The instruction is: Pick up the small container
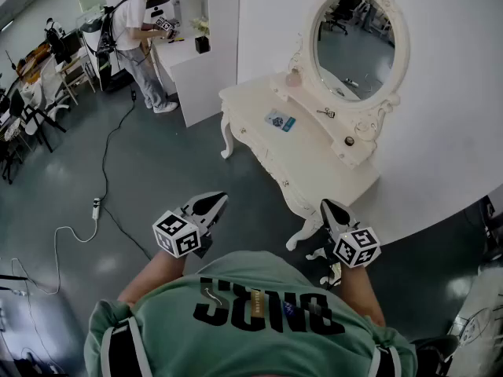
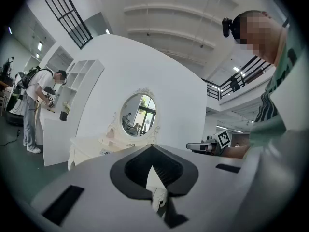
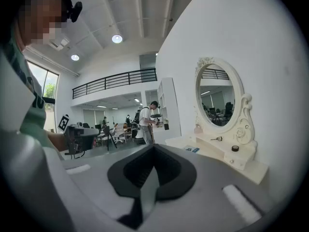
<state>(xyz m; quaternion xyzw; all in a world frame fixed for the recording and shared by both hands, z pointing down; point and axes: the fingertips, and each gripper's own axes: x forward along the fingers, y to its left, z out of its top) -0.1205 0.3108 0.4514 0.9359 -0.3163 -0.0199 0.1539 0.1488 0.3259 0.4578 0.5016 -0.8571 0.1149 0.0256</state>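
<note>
A small dark round container (image 1: pixel 349 141) sits on the raised shelf of the white vanity table (image 1: pixel 314 159), under the oval mirror (image 1: pixel 355 34). In the right gripper view the container (image 3: pixel 235 148) shows at the right, on that shelf. My left gripper (image 1: pixel 218 200) and right gripper (image 1: pixel 327 205) hang close to my body, well short of the vanity. Both are shut with nothing between the jaws. The left gripper (image 2: pixel 152 148) points toward the vanity from the floor side. The right gripper (image 3: pixel 153 147) points along the vanity's front.
On the vanity lie a pink bottle (image 1: pixel 293 77), a blue packet (image 1: pixel 280 120) and a small metal item (image 1: pixel 326 112). Another person (image 1: pixel 140 30) stands at a white desk at the back left. A cable (image 1: pixel 102 187) runs over the dark floor; chairs stand far left.
</note>
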